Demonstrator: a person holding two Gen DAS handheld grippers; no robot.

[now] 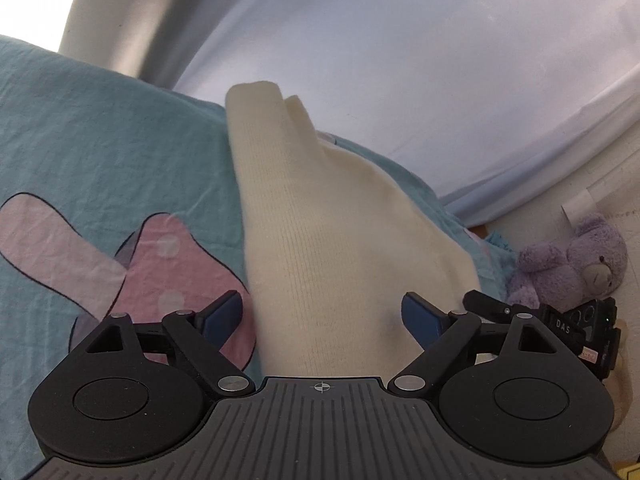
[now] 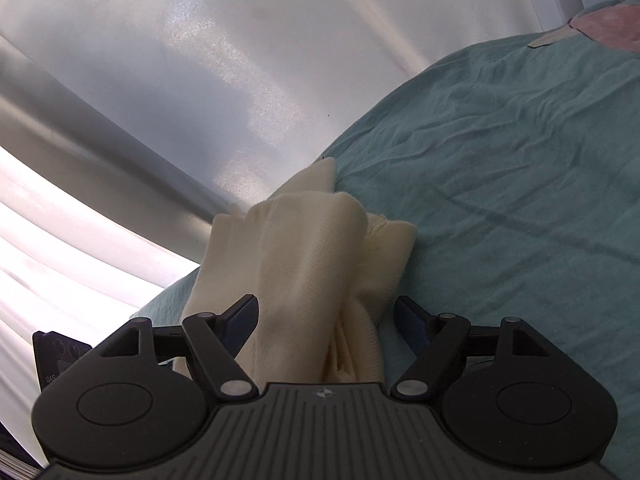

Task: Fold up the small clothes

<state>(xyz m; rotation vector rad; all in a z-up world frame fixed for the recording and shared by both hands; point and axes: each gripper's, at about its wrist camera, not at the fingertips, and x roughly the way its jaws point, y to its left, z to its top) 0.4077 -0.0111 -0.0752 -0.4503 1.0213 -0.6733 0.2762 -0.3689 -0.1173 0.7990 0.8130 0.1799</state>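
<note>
A cream knitted garment (image 1: pixel 320 220) lies folded lengthways on a teal bed sheet (image 1: pixel 100 140), its narrow end pointing away. My left gripper (image 1: pixel 322 316) stands open over its near end, with the blue pads (image 1: pixel 224 316) apart at either side of the knit. In the right wrist view the same cream garment (image 2: pixel 308 248) shows as bunched folds near the sheet's edge (image 2: pixel 500 160). My right gripper (image 2: pixel 326 320) is open around that bunch; its left pad (image 2: pixel 242 322) sits close to the fabric, and I see no squeeze.
The sheet carries a pink mushroom print (image 1: pixel 176 264). A purple teddy bear (image 1: pixel 580 260) sits at the right by the wall. The black body of the other gripper (image 1: pixel 560 326) shows beside it. A pale wall or curtain (image 2: pixel 160 80) rises beyond the bed edge.
</note>
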